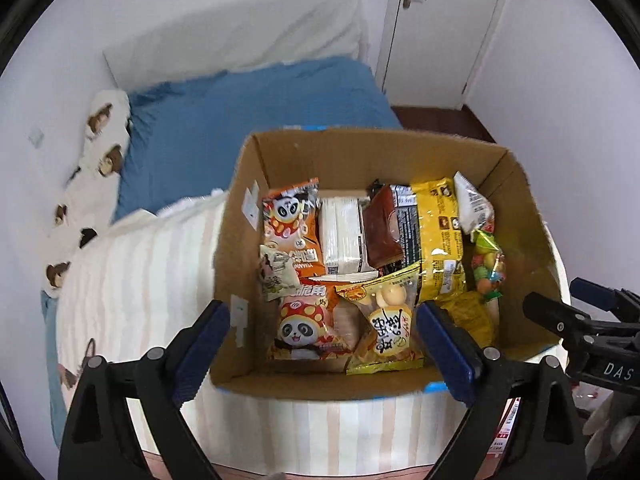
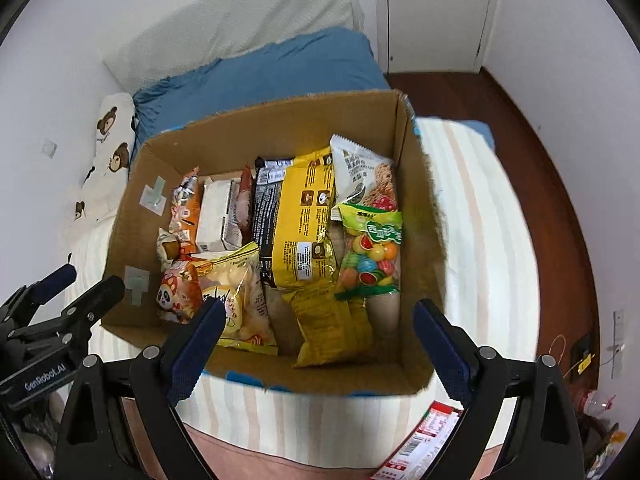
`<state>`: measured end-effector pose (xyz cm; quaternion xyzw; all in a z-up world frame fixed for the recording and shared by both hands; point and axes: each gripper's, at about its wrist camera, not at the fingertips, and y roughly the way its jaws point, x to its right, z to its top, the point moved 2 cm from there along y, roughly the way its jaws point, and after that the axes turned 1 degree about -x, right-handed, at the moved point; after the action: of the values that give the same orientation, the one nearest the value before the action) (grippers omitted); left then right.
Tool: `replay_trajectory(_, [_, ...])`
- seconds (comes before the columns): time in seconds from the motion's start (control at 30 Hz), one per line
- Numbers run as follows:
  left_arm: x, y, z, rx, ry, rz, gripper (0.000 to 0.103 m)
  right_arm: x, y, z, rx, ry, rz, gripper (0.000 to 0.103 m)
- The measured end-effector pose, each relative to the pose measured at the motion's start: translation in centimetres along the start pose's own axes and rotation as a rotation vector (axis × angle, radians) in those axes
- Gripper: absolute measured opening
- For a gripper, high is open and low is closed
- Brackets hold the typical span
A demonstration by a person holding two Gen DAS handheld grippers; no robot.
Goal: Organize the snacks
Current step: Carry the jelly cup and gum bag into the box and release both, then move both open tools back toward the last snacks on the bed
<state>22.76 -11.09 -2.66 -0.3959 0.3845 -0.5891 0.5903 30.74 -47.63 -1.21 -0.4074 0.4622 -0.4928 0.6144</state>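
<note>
A: Start with the biggest thing. Where does the cardboard box (image 1: 280, 152) lie from the two grippers?

B: Straight ahead of and below both, on the striped bedding (image 2: 472, 240). Its near rim sits just under the fingertips in each wrist view, and it is already packed with snacks.

A: Which hand is nearer to what?

B: The left gripper (image 1: 322, 334) hangs over the near left part of the box, its fingers spread wide with nothing between them. Right between them lies the panda snack bag (image 1: 298, 330), with the yellow biscuit bag (image 1: 386, 328) beside it toward the right finger. The right gripper (image 2: 320, 330) hangs over the near right part, equally spread and empty.

A: And ahead of the right one?

B: The long yellow packet (image 2: 306, 220) runs away from it, long axis roughly along the fingers. Just right of that lies the candy ball bag (image 2: 372, 252), also lengthwise away.

A: Anything outside the box?

B: A red and white packet (image 2: 426, 440) lies below the right gripper, near its right finger. I would judge that the nearer hand for it.
</note>
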Motion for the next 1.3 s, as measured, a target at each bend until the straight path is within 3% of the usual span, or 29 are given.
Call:
replay_trajectory(0.43, [0.5,-8.1,-4.1,0.19,-0.019,0.006,0.096,-1.6,-7.7,-5.4,0.145,-0.04,0.045,0.097])
replay_trajectory(0.67, [0.5,-10.9,-5.7,0.245,-0.023,0.009,0.096,-2.3,-10.6,-7.6,0.199,-0.049,0.074,0.097])
replay_trajectory(1.1, [0.7,-12.8,-7.2,0.276,-0.034,0.0,0.096,-2.6,-12.9,-9.3,0.244,-0.063,0.083,0.099])
replay_trajectory(1.3, [2.6,-11.2,-10.1,0.203,0.014,-0.03,0.103,-0.2,-12.4,-11.5,0.218,0.009,0.137,0.101])
